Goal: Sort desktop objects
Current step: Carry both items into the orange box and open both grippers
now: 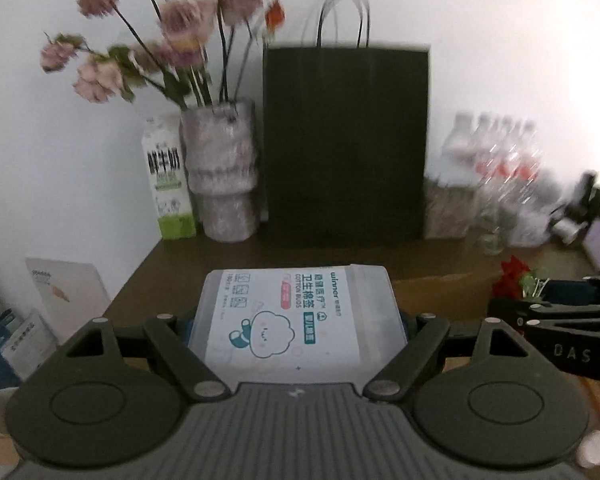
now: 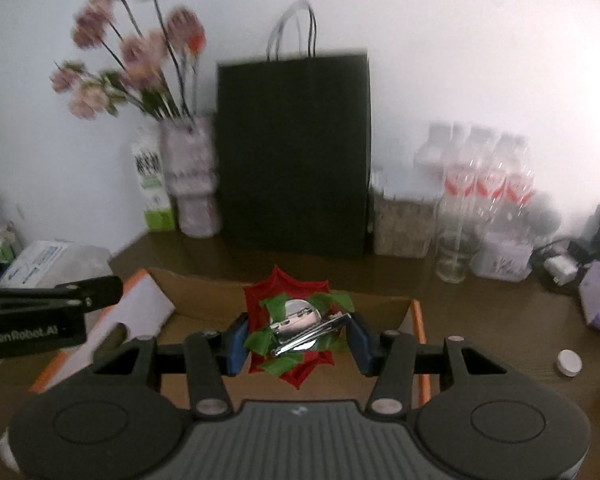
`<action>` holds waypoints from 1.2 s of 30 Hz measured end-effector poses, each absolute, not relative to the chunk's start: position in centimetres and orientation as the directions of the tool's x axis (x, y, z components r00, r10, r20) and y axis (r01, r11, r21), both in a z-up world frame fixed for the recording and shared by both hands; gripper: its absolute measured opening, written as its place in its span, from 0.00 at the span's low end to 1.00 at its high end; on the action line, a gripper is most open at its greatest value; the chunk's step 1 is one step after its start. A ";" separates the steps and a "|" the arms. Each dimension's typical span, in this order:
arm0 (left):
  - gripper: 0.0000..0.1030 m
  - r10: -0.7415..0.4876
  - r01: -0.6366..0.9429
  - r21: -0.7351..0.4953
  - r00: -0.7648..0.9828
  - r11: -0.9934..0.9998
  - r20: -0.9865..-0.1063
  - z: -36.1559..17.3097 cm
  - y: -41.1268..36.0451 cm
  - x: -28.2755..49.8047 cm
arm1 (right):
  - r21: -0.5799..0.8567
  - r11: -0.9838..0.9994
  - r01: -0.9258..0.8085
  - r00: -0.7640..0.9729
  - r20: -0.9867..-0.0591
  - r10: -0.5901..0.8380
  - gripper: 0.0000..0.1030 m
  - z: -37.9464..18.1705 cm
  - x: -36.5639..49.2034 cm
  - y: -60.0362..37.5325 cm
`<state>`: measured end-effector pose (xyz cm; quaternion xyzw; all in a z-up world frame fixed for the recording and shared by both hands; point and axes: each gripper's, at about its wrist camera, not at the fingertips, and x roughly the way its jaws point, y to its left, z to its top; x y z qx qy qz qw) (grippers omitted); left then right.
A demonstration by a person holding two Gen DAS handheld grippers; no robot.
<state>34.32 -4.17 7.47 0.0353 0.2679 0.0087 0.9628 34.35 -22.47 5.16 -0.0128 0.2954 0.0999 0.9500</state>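
The left gripper (image 1: 298, 320) is clamped on a clear plastic cotton-bud box (image 1: 296, 312) — its jaws press the box's two sides, and the printed label faces up. The box is held above the near part of the brown desk (image 1: 236, 252).

The right gripper (image 2: 298, 338) is closed on a red flower brooch (image 2: 292, 332); the blue pads (image 2: 238, 344) touch its left and right edges. The brooch lies back-side up, with green leaves and a metal clip showing. It is held above an open cardboard box (image 2: 204, 292) with orange edges, which sits on the near part of the desk.

Along the far wall, left to right:
- a milk carton (image 1: 168, 180)
- a vase of pink flowers (image 1: 224, 172)
- a black paper bag (image 1: 346, 140), upright
- a cluster of clear water bottles (image 1: 500, 168)

A small white cap (image 2: 569, 362) lies on the desk at the right — well apart from the cardboard box.
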 end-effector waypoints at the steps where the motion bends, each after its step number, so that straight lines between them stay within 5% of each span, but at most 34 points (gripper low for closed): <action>1: 0.81 0.045 -0.005 0.077 0.842 0.997 -0.537 6.9 -4.4 35.5 | 0.033 0.981 -0.192 0.791 -0.587 0.174 0.48 4.6 35.7 -22.1; 18: 0.81 0.112 0.010 0.154 0.635 0.988 -0.764 0.1 -4.9 43.3 | 0.052 0.984 -0.168 0.559 -0.817 0.139 0.51 -3.0 43.6 -21.5; 20: 0.84 0.114 0.014 0.160 0.639 0.987 -0.761 0.1 -5.0 43.2 | 0.046 0.982 -0.185 0.546 -0.826 0.141 0.69 -3.1 43.5 -21.3; 22: 0.90 0.125 0.002 0.166 0.647 0.986 -0.752 0.3 -5.0 43.0 | 0.029 0.981 -0.191 0.548 -0.826 0.131 0.77 -3.0 43.4 -21.0; 26: 0.99 0.135 -0.019 0.166 0.670 0.986 -0.730 0.9 -4.5 42.8 | 0.017 0.982 -0.187 0.570 -0.812 0.123 0.81 -2.2 42.8 -20.9; 31: 1.00 0.114 -0.027 0.130 0.679 0.991 -0.726 2.0 -3.8 41.8 | 0.018 0.982 -0.188 0.605 -0.786 0.130 0.96 -0.6 41.8 -21.3; 36: 1.00 0.079 -0.031 0.081 0.713 0.996 -0.697 3.3 -3.2 39.9 | 0.017 0.981 -0.192 0.639 -0.757 0.138 0.99 1.3 39.7 -21.5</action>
